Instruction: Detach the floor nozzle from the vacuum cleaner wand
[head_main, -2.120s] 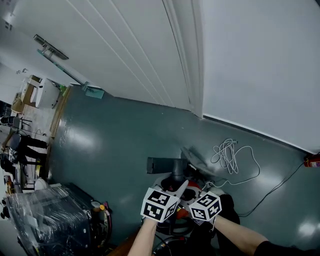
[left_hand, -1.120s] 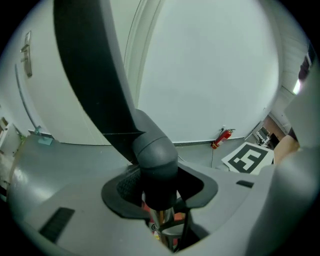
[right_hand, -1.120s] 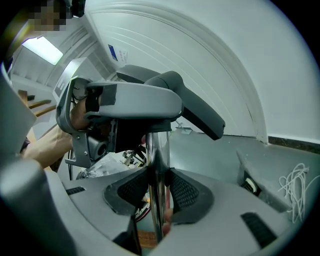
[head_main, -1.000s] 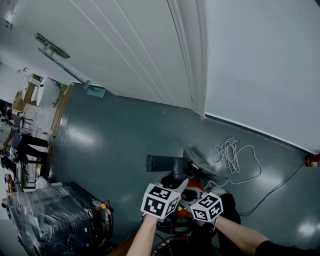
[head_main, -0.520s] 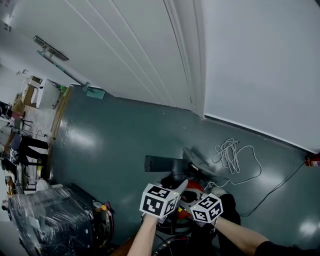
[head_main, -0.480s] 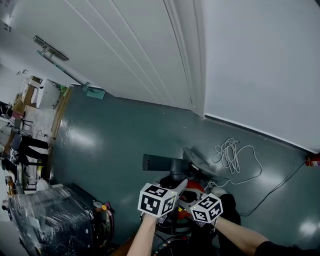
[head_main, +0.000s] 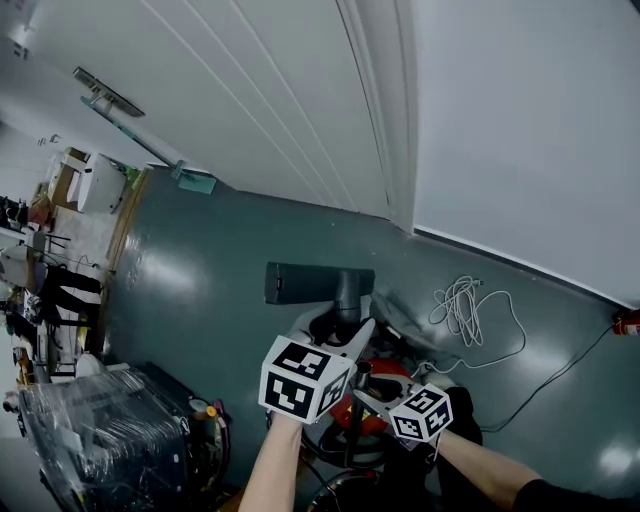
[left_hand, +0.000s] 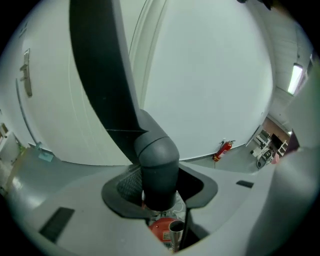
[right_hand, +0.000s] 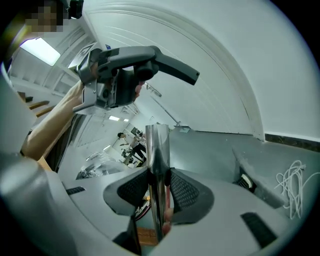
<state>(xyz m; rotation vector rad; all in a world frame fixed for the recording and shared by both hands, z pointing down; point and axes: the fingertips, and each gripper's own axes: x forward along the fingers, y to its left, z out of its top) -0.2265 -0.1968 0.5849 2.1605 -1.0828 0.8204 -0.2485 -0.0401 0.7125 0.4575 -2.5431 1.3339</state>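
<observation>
Head view: L gripper (head_main: 340, 328) pinches floor nozzle (head_main: 312, 283) neck, clear of wand (head_main: 361, 384) rim; R gripper (right_hand: 156, 186) clamps wand; floor (head_main: 215, 300) ahead open.

The left gripper view's top edge cut off the floor nozzle (left_hand: 100, 65). We could not see the lower end of the wand (right_hand: 156, 150).

Industrial workroom: painted floor (head_main: 230, 290), fire extinguisher (head_main: 626, 322), plastic-wrapped equipment (head_main: 100, 440), loose cable (head_main: 462, 305)
</observation>
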